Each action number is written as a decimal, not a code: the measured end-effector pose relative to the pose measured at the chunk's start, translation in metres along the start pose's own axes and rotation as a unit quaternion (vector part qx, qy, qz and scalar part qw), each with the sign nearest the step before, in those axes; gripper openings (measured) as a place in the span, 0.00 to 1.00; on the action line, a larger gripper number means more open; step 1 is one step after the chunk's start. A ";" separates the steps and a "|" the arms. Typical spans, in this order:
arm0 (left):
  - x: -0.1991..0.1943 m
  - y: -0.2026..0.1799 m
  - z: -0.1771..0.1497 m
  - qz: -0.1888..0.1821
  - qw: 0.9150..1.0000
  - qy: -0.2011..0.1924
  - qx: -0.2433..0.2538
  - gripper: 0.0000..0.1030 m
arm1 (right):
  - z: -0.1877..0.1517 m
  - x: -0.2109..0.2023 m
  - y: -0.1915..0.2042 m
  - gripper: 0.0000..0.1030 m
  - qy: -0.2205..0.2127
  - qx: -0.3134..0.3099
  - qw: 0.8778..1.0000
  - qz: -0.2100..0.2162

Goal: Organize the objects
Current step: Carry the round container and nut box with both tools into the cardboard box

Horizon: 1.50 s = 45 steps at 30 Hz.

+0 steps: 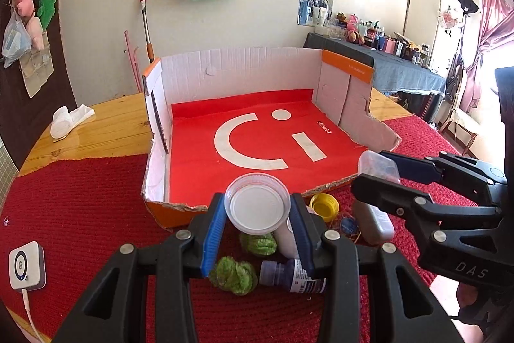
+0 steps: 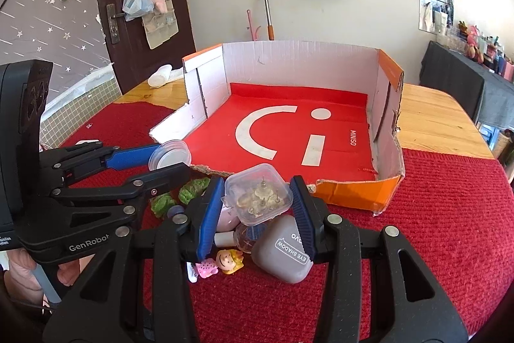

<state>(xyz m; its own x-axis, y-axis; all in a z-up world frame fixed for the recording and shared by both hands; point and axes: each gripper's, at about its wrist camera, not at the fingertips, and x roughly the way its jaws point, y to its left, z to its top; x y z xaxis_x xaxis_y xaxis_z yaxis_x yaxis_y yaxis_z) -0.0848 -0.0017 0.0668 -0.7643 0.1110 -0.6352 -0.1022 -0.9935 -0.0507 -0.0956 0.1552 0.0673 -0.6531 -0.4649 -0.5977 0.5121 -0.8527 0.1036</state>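
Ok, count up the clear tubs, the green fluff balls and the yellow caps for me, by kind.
clear tubs: 2 (round tub, square tub)
green fluff balls: 2 (second one)
yellow caps: 1
total: 5

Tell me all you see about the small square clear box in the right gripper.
The small clear box is see-through plastic with rounded corners and a closed lid. Small metal pieces, perhaps earrings, lie inside. The right gripper pinches its two sides, holding it above the clutter on the red mat, in front of the cardboard box.
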 end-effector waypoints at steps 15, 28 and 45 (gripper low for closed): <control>0.043 0.011 0.030 -0.018 0.999 0.026 -0.009 0.41 | 0.033 0.032 -0.022 0.40 0.023 0.014 1.000 -0.008; 0.080 0.021 0.044 -0.012 0.998 0.056 -0.006 0.41 | 0.046 0.072 -0.046 0.40 0.069 0.031 0.997 -0.011; 0.115 0.028 0.053 -0.008 0.995 0.098 -0.003 0.41 | 0.051 0.107 -0.060 0.40 0.123 0.035 0.992 -0.015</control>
<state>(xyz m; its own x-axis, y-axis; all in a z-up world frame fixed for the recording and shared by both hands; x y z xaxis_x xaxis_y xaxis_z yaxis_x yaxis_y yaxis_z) -0.2092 -0.0157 0.0333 -0.6232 0.1204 -0.7727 -0.1088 -0.9918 -0.0668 -0.2250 0.1447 0.0379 -0.5066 -0.3742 -0.7767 0.4489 -0.8836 0.1329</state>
